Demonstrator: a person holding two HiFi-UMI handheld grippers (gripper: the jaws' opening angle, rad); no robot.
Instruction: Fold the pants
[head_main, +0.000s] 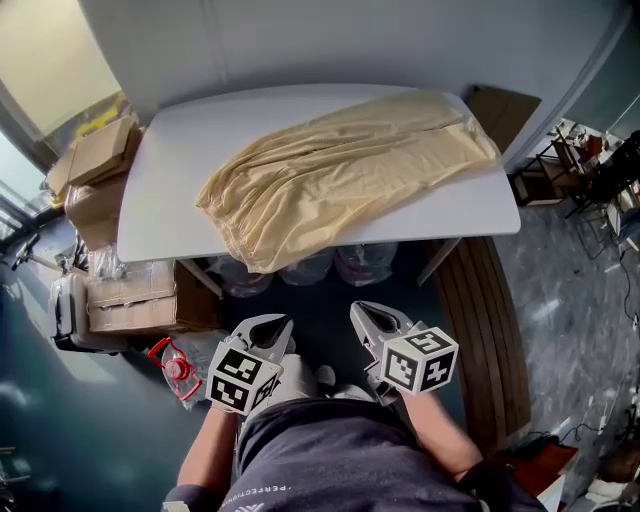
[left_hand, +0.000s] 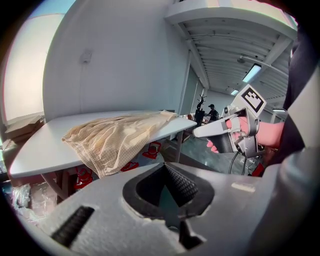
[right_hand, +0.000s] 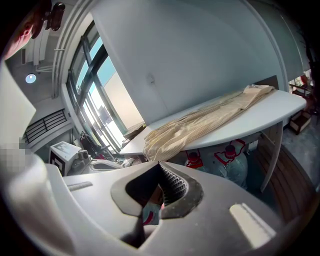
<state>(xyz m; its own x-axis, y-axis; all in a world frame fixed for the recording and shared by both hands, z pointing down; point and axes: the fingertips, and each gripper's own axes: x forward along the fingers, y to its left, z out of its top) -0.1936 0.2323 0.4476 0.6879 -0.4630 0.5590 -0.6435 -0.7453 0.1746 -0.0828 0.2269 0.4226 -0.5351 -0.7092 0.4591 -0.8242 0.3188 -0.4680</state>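
Pale yellow pants (head_main: 335, 170) lie stretched across the white table (head_main: 175, 165), one crumpled end hanging over the near edge (left_hand: 102, 142) (right_hand: 175, 135). Both grippers are held low in front of the person's body, well short of the table. My left gripper (head_main: 270, 325) is shut with nothing in it, and so is my right gripper (head_main: 368, 315). In the left gripper view the right gripper (left_hand: 200, 132) shows at the right, held in a hand. The left gripper (right_hand: 107, 166) shows at the left of the right gripper view.
Cardboard boxes (head_main: 100, 170) are stacked left of the table. Water jugs with red handles (right_hand: 235, 160) stand under it. A red-handled item (head_main: 172, 362) lies on the dark floor near my left gripper. A wooden strip of floor (head_main: 490, 330) runs along the right; a wall stands behind the table.
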